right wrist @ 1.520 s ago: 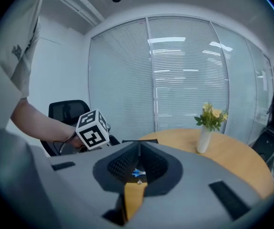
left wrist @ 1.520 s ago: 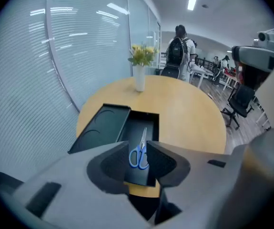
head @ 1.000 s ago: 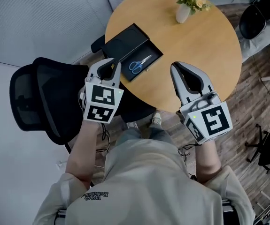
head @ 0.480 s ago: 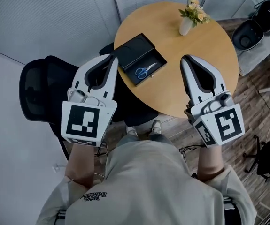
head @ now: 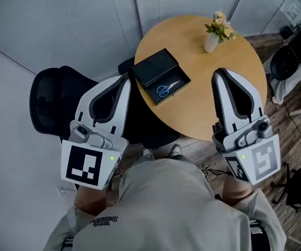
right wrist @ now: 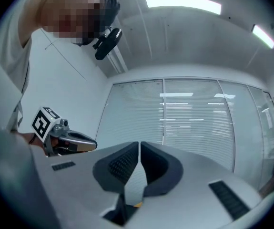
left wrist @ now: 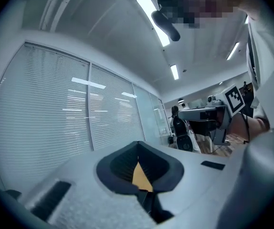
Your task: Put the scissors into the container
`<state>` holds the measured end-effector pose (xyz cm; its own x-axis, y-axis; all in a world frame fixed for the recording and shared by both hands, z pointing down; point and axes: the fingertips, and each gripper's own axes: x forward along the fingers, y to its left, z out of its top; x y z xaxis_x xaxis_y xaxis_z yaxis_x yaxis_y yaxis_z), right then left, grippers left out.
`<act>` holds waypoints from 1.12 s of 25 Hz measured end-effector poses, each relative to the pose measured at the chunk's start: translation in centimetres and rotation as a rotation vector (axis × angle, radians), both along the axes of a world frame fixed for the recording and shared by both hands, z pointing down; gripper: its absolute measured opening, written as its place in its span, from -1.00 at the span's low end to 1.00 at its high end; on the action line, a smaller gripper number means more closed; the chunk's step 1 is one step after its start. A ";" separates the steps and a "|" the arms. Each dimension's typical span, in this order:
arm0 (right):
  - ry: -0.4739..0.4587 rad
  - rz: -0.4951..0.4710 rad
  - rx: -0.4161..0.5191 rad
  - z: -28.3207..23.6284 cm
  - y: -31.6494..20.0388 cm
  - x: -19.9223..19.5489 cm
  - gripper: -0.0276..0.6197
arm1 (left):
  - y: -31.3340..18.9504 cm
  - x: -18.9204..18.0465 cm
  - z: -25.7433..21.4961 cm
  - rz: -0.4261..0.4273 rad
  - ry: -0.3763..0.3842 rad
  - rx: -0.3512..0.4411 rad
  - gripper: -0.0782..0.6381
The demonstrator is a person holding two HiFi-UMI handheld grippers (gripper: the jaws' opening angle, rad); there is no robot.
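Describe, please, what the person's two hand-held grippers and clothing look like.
The left hand-held gripper and the right hand-held gripper are alike. Each is a light grey shell with two tapering jaws lined with ribbed black pads. At the rear of each sits a cube with black-and-white square markers and a small green light. The person wears a beige top with small dark print.

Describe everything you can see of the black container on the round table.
The container is a shallow black rectangular case, matt in look, lying open as two joined halves side by side. It rests at an angle near the left edge of the wooden table. The half farther from the person is empty. The nearer half holds the scissors, which have blue handles and lie flat with their blades pointing right. Only the table and the scissors touch it.
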<state>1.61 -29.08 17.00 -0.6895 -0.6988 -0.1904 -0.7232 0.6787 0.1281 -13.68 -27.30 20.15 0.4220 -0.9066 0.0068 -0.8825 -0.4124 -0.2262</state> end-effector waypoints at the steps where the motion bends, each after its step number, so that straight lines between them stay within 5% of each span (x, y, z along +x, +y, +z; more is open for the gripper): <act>1: 0.001 -0.006 0.001 -0.1 0.1 -0.1 -0.81 | 0.2 -0.1 0.1 0.003 0.005 0.001 -0.72; 8: -0.028 -0.037 -0.016 0.5 0.5 -0.2 -0.81 | 1.1 0.0 1.0 0.020 0.030 -0.008 -0.72; 14: 0.017 -0.050 -0.103 2.8 0.8 0.4 -0.81 | 1.9 0.4 2.3 -0.002 0.019 -0.060 -0.72; 28: 0.080 -0.058 -0.126 3.8 0.9 -0.3 -0.81 | 2.2 0.1 2.6 -0.012 0.060 -0.098 -0.72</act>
